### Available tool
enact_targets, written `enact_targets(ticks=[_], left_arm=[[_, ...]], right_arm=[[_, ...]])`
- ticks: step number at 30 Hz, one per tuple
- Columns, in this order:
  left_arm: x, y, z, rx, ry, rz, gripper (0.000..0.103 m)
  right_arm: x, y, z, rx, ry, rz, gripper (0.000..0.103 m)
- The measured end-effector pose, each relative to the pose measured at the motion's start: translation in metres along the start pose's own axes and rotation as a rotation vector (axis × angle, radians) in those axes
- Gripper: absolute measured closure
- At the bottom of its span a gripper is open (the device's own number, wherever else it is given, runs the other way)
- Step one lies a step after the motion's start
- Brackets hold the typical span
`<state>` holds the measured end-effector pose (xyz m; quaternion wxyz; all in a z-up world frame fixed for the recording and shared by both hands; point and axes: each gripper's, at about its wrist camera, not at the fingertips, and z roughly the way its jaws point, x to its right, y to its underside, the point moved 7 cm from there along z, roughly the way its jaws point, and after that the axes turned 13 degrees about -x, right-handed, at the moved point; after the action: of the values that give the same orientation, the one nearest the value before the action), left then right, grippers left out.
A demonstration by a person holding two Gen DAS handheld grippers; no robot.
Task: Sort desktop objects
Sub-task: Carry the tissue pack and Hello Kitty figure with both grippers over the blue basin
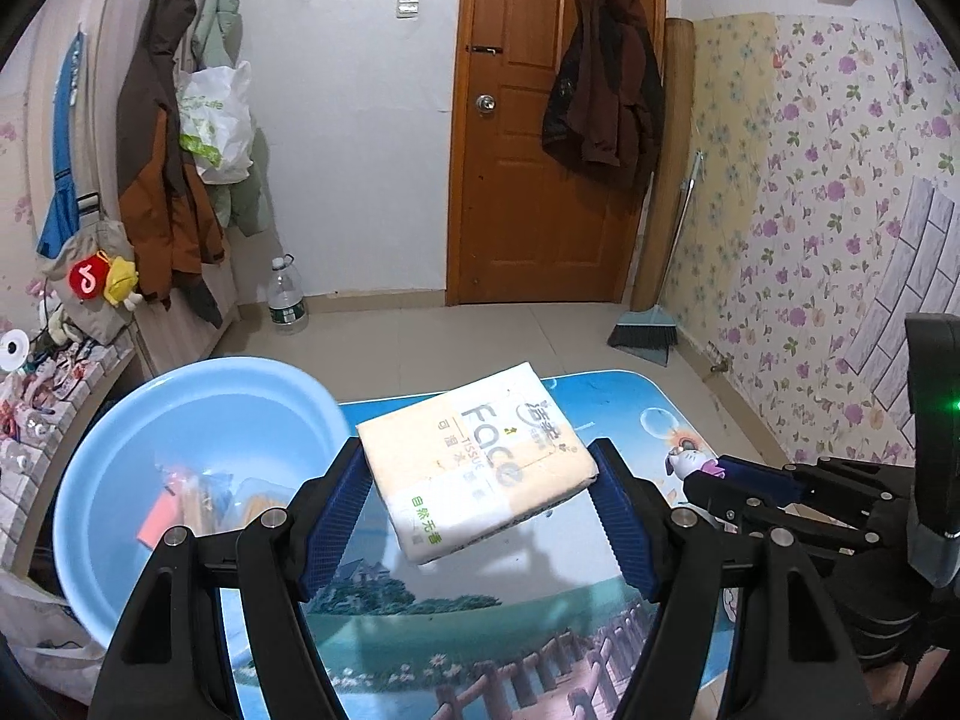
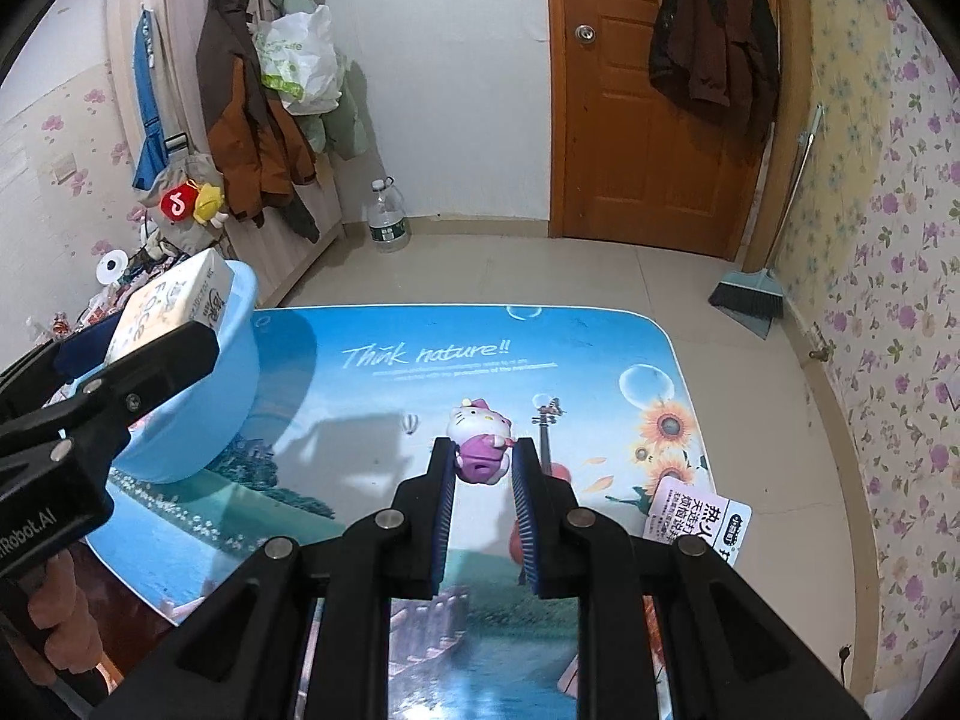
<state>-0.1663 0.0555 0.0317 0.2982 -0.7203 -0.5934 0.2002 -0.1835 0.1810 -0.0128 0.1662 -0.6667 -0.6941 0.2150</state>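
Tissue pack (image 1: 477,459), a soft cream-and-white plastic-wrapped block printed "Face", is clamped between the blue ribbed pads of the left gripper (image 1: 480,501), raised clear of the table and tilted, its far corner pointing toward 12 o'clock. Light blue round plastic basin (image 1: 120,450) stands at 9 o'clock of the pack in the left wrist view, on the table's left edge; several small items, among them an orange-red card, lie inside but are too blurred to identify. In the right wrist view the pack hangs over the basin's near rim at 10 o'clock. Low table with a glossy blue landscape print (image 2: 420,354) carries a white-and-purple cat figurine (image 2: 478,447), which sits between the narrowly spread fingers of the right gripper (image 2: 482,480); both pads lie just beside or against its body, though firm contact cannot be confirmed. White-and-pink printed sachet (image 2: 696,513) lies flat on the table at 3 o'clock of the right gripper, near the table's right edge.
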Motion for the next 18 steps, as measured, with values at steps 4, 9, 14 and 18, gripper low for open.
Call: enact_targets(ticks=[4, 9, 14, 18], left_arm=[[-0.014, 0.005, -0.013, 0.010, -0.001, -0.021, 0.032], [-0.034, 0.009, -0.028, 0.026, -0.019, -0.052, 0.032], [-0.048, 0.017, -0.036, 0.029, -0.029, -0.061, 0.032], [-0.049, 0.021, -0.036, 0.027, -0.028, -0.066, 0.032]], right_arm=[[-0.012, 0.002, -0.008, 0.009, -0.004, -0.007, 0.083], [-0.031, 0.004, -0.016, 0.023, -0.008, -0.035, 0.083], [-0.040, 0.003, -0.026, 0.043, -0.012, -0.036, 0.083], [-0.046, 0.004, -0.028, 0.044, -0.009, -0.044, 0.083]])
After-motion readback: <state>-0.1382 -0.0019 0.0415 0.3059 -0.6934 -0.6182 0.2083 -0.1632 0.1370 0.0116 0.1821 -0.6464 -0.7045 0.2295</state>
